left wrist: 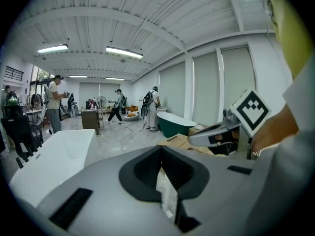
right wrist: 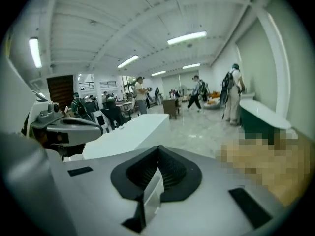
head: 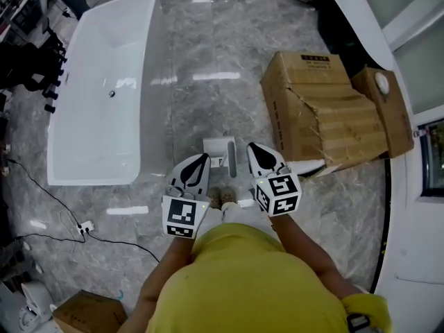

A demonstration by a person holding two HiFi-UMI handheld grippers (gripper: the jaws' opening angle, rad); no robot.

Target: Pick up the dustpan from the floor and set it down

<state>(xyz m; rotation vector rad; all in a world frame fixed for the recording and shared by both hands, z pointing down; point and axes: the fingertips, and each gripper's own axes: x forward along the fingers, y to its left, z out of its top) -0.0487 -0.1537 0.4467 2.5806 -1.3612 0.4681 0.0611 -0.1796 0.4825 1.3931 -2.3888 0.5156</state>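
The dustpan [head: 220, 150], a pale flat pan with a grey handle, lies on the marble floor just ahead of the person's shoes. My left gripper [head: 201, 158] hangs above the floor to the dustpan's left, and my right gripper [head: 255, 148] to its right; neither touches it. In the left gripper view the left gripper [left wrist: 160, 150] has its jaws pressed together with nothing between them. In the right gripper view the right gripper [right wrist: 157, 150] is likewise shut and empty. Both point forward across the room. Neither gripper view shows the dustpan.
A long white bathtub [head: 104, 89] stands on the floor at the left. Torn cardboard boxes [head: 326, 113] sit at the right, close to the right gripper. A black cable [head: 41, 189] trails across the floor at lower left. A dark green tub [left wrist: 174, 123] and several people stand farther off.
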